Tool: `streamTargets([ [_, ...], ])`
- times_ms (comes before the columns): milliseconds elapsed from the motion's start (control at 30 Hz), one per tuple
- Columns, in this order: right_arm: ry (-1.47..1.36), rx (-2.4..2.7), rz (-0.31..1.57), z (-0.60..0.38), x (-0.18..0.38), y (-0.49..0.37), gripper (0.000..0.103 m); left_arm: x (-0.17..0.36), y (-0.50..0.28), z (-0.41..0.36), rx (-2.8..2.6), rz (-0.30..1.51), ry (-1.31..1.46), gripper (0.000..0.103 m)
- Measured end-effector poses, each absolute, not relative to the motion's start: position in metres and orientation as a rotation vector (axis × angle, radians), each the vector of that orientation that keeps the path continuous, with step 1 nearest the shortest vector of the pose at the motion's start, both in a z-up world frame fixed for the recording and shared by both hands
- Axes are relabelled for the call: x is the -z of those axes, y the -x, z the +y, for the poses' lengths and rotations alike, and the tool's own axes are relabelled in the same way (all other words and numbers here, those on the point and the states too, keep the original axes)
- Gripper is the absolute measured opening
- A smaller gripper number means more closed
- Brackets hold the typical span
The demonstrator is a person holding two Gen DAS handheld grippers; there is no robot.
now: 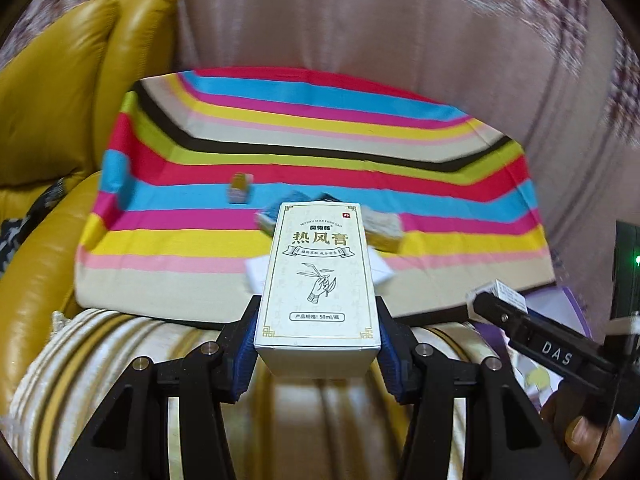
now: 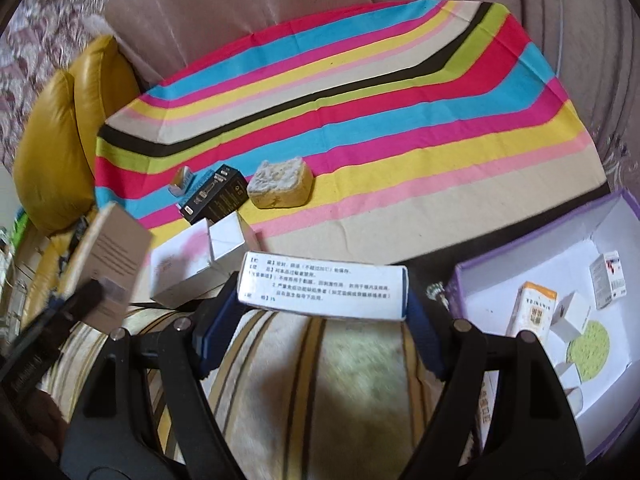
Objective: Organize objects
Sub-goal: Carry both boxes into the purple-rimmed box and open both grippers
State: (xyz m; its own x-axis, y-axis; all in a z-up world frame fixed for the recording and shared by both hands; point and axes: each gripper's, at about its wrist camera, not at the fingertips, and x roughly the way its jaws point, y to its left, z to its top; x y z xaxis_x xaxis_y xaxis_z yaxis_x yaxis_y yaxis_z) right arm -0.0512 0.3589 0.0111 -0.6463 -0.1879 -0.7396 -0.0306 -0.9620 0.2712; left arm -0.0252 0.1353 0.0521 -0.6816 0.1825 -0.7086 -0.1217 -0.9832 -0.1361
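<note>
Clamped across its narrow sides in the left gripper (image 1: 316, 344), the ointment carton (image 1: 318, 276) is judged light and crushable, while the right gripper (image 2: 322, 320) grips a medicine box (image 2: 322, 286) endwise.

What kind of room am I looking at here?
Probably a home living room: a yellow leather sofa, a striped cloth spread over a seat, and pink curtains behind.

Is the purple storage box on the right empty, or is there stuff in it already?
Not empty: the open purple cardboard box already holds small cartons and a round green sponge.
</note>
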Motion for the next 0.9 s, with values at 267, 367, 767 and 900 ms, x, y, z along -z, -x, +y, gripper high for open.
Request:
streamTargets([
  [267, -1.25, 2.742, -0.551, 0.4, -0.015, 0.026, 0.079, -0.049, 0.013, 0.192, -2.609, -0.005, 1.154, 0.052],
  [367, -1.242, 2.748, -0.593, 0.415, -0.016, 0.019, 0.079, -0.048, 0.01, 0.212, -2.55, 0.011, 1.147, 0.052],
  [767, -1.27, 2.825, -0.724, 0.484, -0.007, -0.012, 0.079, -0.04, 0.003, 0.277, -2.323, -0.005, 1.149, 0.052],
  [900, -1.298, 2.877, -0.774, 0.513, -0.003, -0.021, 0.079, -0.038, 0.002, 0.295, -2.257, -0.009, 1.154, 0.052],
])
